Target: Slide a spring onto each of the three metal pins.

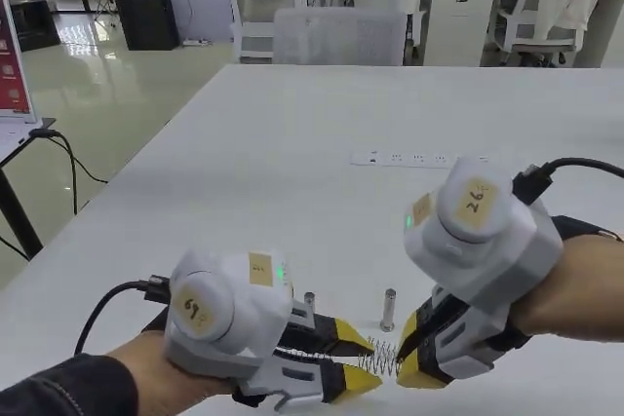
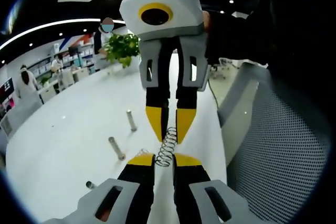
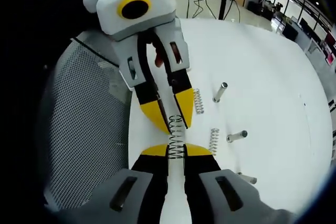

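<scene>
My left tongs (image 1: 369,362) and right tongs (image 1: 408,362) point at each other, tip to tip, each clamped on 1 spring (image 1: 385,358). The right label (image 1: 475,199) reads 26.

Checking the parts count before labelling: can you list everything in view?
table: one, white, under all the parts
pins: three, metal, bare, on the table
loose springs: two, metal, lying beside the pins
held spring: one, metal, spanning between both tongs
power strip: one, white, farther back on the table
mesh chair: one, grey, at the table edge
left tongs: yellow tips, shut on one end of the held spring
right tongs: yellow tips, shut on its other end
</scene>
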Available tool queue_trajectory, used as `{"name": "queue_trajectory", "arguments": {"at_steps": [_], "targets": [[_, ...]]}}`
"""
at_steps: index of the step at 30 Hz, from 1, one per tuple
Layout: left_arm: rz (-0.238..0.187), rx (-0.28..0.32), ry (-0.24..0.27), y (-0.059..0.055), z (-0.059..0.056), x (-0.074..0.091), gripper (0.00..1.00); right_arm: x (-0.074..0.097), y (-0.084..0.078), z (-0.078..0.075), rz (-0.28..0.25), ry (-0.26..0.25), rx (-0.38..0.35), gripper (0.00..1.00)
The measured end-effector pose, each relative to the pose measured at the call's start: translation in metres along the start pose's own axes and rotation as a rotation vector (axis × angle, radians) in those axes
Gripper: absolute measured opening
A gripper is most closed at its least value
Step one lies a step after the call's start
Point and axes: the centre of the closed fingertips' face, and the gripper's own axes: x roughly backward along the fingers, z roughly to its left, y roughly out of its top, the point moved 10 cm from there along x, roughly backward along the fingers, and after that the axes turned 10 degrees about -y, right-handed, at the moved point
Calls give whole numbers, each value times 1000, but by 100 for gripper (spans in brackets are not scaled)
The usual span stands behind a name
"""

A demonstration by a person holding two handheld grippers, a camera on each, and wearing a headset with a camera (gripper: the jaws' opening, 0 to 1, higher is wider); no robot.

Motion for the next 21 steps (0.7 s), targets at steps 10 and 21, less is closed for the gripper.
{"name": "queue_trajectory", "arguments": {"at_steps": [10,21], "targets": [[19,-26,-26,-2,-4,-1,3,0,-1,2,-9,19,13,8],[11,-16,-32,-1,-5,1,2,1,-7,3,-37,16,-5,15]]}}
